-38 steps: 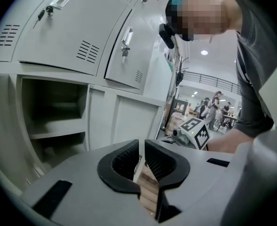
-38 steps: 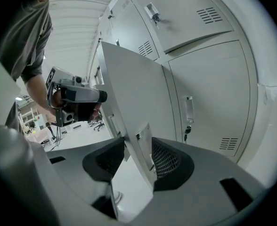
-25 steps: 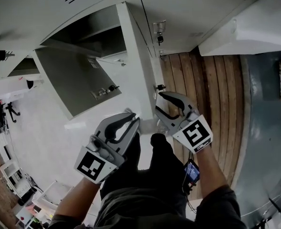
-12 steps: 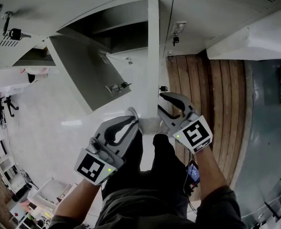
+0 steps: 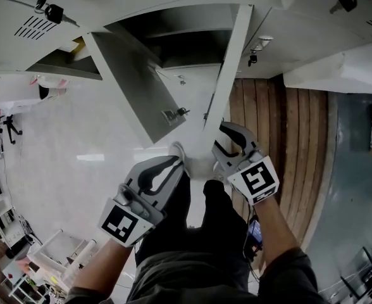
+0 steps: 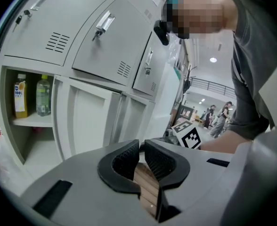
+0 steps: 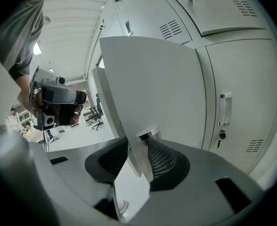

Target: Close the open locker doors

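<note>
Two grey locker doors stand open in the head view. The wider door [image 5: 132,84], with a latch on its inner face, hangs out at the left. The second door [image 5: 227,75] shows edge-on, and its lower edge runs down into my right gripper [image 5: 220,138]. In the right gripper view that door [image 7: 152,84] sits between the jaws, which have just been closing on it, and one pad [image 7: 161,158] lies against it beside its small metal knob [image 7: 147,134]. My left gripper [image 5: 175,161] hangs beside it at the left. Its jaws [image 6: 142,147] are shut on nothing.
Closed locker doors with handles and keys [image 7: 222,109] fill the wall on the right. One open compartment holds two bottles [image 6: 20,95]. Under me are a pale floor [image 5: 72,163] and a wooden strip [image 5: 271,125]. People [image 6: 221,119] stand far off.
The lockers have slid rightward and closer in the head view. The edge-on door has swung from leaning left to leaning right, with my right gripper staying at its lower edge. Both grippers moved along.
</note>
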A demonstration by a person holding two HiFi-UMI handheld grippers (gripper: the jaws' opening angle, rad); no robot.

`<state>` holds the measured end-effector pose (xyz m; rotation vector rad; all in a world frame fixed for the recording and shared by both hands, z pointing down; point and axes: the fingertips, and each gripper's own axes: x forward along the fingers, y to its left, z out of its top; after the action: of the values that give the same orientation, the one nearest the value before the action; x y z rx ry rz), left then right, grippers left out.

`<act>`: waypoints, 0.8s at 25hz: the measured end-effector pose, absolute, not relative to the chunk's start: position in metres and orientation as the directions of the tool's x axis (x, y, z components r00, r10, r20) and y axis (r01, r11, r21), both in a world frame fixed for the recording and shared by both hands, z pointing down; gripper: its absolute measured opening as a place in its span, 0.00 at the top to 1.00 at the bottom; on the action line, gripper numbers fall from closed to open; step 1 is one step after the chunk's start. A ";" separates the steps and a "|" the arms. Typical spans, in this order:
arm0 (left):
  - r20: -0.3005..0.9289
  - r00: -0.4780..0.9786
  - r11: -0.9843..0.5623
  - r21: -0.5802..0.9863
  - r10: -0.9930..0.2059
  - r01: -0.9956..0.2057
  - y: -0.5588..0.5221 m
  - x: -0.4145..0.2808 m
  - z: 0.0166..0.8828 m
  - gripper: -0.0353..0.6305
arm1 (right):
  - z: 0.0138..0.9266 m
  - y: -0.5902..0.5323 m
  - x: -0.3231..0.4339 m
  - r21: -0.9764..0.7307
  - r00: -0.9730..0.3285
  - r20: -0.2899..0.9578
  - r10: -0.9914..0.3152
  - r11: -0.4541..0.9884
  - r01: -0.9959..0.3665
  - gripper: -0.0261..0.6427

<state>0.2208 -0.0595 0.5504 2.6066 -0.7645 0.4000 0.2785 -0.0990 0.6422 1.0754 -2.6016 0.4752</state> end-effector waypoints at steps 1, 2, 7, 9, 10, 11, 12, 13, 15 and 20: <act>0.372 0.808 -0.771 0.289 -0.456 -0.568 -0.060 0.217 0.550 0.88 | 0.642 -0.100 0.276 -0.196 -0.680 0.378 -0.628 0.663 -0.722 0.76; 0.371 0.807 -0.768 0.289 -0.460 -0.571 -0.061 0.213 0.551 0.88 | 0.642 -0.102 0.273 -0.200 -0.678 0.377 -0.631 0.659 -0.725 0.76; 0.367 0.800 -0.757 0.293 -0.475 -0.584 -0.064 0.196 0.551 0.88 | 0.642 -0.111 0.259 -0.204 -0.667 0.379 -0.641 0.646 -0.736 0.76; 0.367 0.796 -0.752 0.296 -0.481 -0.590 -0.064 0.190 0.551 0.88 | 0.642 -0.115 0.253 -0.204 -0.663 0.378 -0.646 0.641 -0.740 0.76; 0.367 0.795 -0.749 0.297 -0.484 -0.593 -0.065 0.187 0.551 0.88 | 0.642 -0.117 0.251 -0.204 -0.660 0.378 -0.649 0.637 -0.743 0.76; 0.367 0.793 -0.746 0.298 -0.486 -0.595 -0.065 0.183 0.551 0.88 | 0.642 -0.119 0.249 -0.207 -0.657 0.377 -0.653 0.632 -0.747 0.76; 0.366 0.792 -0.744 0.298 -0.489 -0.598 -0.066 0.180 0.551 0.88 | 0.642 -0.120 0.247 -0.213 -0.653 0.378 -0.657 0.625 -0.751 0.76; 0.366 0.790 -0.742 0.298 -0.492 -0.600 -0.067 0.176 0.551 0.88 | 0.642 -0.122 0.245 -0.221 -0.649 0.379 -0.660 0.616 -0.756 0.76; 0.363 0.787 -0.738 0.298 -0.499 -0.606 -0.070 0.170 0.551 0.88 | 0.642 -0.126 0.240 -0.225 -0.644 0.377 -0.666 0.608 -0.761 0.76; 0.357 0.783 -0.730 0.302 -0.510 -0.613 -0.072 0.158 0.551 0.88 | 0.644 -0.132 0.233 -0.236 -0.627 0.386 -0.677 0.585 -0.776 0.76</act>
<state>0.1576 -0.0718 0.5511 2.5682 -0.8494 0.3498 0.2332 -0.1324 0.6441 1.1988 -2.5618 0.5636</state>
